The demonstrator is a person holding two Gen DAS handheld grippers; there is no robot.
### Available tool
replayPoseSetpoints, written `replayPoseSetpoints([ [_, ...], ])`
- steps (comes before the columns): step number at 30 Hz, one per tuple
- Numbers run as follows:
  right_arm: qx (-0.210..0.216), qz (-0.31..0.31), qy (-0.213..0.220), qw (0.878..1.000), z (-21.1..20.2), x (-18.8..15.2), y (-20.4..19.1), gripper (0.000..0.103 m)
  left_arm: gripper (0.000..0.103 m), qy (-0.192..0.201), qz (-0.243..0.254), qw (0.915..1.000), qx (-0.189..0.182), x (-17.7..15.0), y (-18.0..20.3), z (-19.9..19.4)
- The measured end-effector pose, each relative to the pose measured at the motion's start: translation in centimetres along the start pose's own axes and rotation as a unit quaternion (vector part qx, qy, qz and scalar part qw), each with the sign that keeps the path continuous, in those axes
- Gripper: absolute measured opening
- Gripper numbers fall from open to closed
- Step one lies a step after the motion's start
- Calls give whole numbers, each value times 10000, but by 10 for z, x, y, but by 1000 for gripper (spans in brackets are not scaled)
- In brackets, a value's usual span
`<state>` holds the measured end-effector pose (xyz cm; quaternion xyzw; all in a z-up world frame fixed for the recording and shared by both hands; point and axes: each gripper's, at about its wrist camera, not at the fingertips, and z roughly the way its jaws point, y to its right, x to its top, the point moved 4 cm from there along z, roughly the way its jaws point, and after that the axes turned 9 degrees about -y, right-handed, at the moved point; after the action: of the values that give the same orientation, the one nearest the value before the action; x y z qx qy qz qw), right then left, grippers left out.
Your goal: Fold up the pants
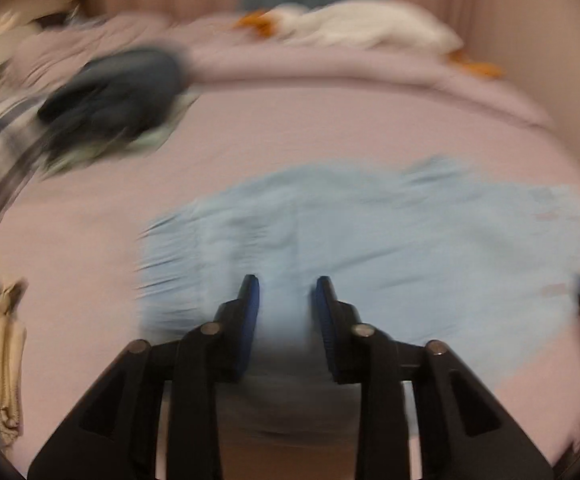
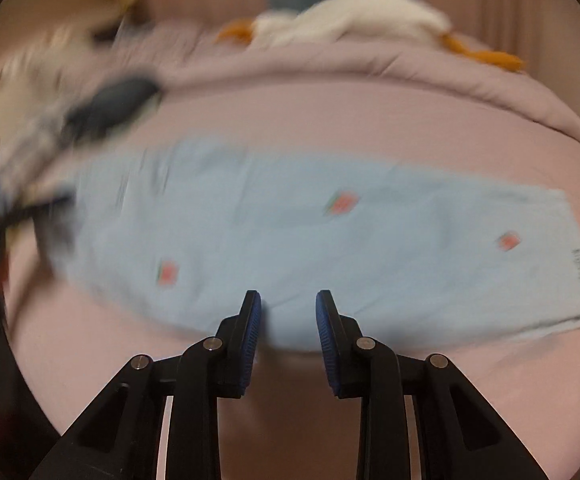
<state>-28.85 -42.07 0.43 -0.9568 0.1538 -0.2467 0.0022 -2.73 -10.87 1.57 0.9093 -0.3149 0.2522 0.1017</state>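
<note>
We look from two fisheye cameras, each mounted just behind a black two-finger gripper with blue pads, facing forward and steeply down over a pink-sheeted bed point(image 1: 90, 240). Our left view sits close above the gathered end of the light blue pants point(image 1: 369, 240); our right view takes in their length point(image 2: 290, 240). Both share the pants, the dark garment heap point(image 1: 118, 96) point(image 2: 114, 104) and the white plush goose point(image 1: 369, 24) point(image 2: 353, 16).

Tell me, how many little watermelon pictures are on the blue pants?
3 show on the blue pants: one near the left, one in the middle, one near the right end. Folds or blur may hide more.
</note>
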Motion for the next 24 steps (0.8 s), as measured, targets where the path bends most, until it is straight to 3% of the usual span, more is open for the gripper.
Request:
replayPoseSetpoints([
  [1, -187, -232, -215, 9993, 9, -12, -7, 30, 4, -56, -141, 9998, -137, -1, -14, 7],
  [2, -372, -427, -116, 9983, 8, -19, -11, 30, 4, 18, -261, 9988, -413, 1, -22, 7],
  [5, -445, -550, -428, 9966, 1, -21, -10, 30, 4, 60, -207, 9990, -401, 7, -22, 4],
  [7, -107, -444, -292, 9985, -14, -9, -12, 30, 4, 52, -213, 9989, -425, 9, -23, 5],
  [10, 500, -263, 178, 9982, -25, 24, -25, 30, 16, 18, -304, 9971, -692, 7, -23, -1],
  [14, 787, -222, 256, 9963, 16, 88, -56, 30, 19, -42, -131, 9982, -584, 8, -10, -2],
  [17, 1072, -223, -116, 9939, 59, 115, -84, 30, 19, -67, -100, 9981, -597, 6, -9, 0],
  [20, 563, 78, -552, 9969, 106, 138, -87, 30, 19, -72, -89, 9983, -573, 7, -9, 1],
  [21, 555, 185, -467, 9972, 106, 140, -86, 30, 19, -90, -86, 9985, -536, 8, -7, 1],
  [24, 486, 246, -299, 9981, 82, 134, -90, 30, 35, -78, -35, 9983, -577, 8, -1, -5],
])
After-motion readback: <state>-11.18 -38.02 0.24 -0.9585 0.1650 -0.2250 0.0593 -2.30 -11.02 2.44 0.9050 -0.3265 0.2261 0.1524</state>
